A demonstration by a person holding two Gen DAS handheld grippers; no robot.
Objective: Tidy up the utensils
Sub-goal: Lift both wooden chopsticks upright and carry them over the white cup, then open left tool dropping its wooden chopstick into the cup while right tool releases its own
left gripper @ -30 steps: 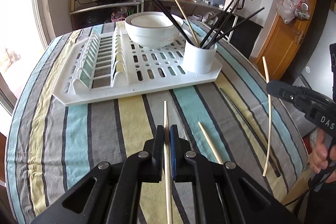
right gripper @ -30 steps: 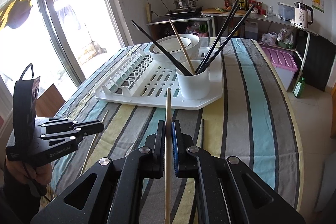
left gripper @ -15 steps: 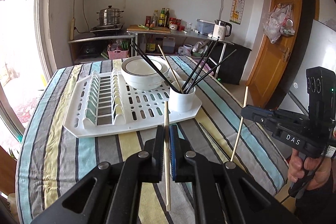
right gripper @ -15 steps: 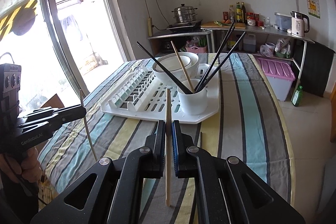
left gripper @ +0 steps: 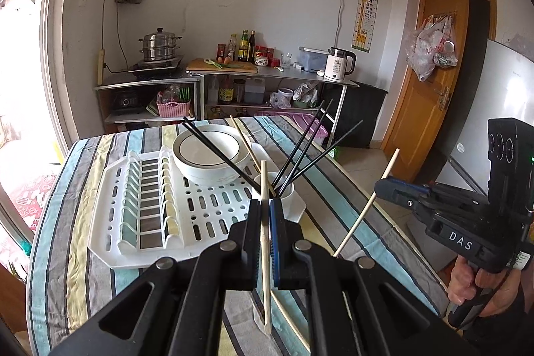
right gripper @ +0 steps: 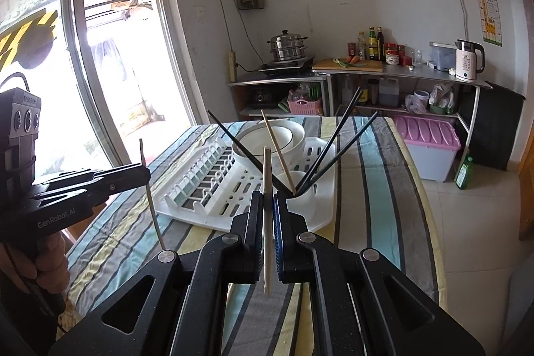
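Observation:
My left gripper (left gripper: 265, 206) is shut on a pale wooden chopstick (left gripper: 264, 175), held in the air above the striped table. My right gripper (right gripper: 268, 199) is shut on a second pale chopstick (right gripper: 267, 162), also clear of the cloth. Each gripper shows in the other's view: the right gripper (left gripper: 380, 186) at the right edge, the left gripper (right gripper: 147, 175) at the left. Ahead of both stands a white cup (left gripper: 288, 194) (right gripper: 300, 202) with several black chopsticks and one pale one, on a white drying rack (left gripper: 140, 206) (right gripper: 200, 182). A third pale chopstick (left gripper: 290, 319) lies on the table.
A white bowl (left gripper: 210, 155) (right gripper: 270, 139) sits on the rack behind the cup. The striped table (left gripper: 76, 242) ends close on the right, with a pink-lidded box (right gripper: 430, 135) on the floor beyond. A counter with a kettle (left gripper: 340, 64) lines the back wall.
Both grippers have risen, each lifting its chopstick off the cloth. The rack and cup now look lower and farther away in both views.

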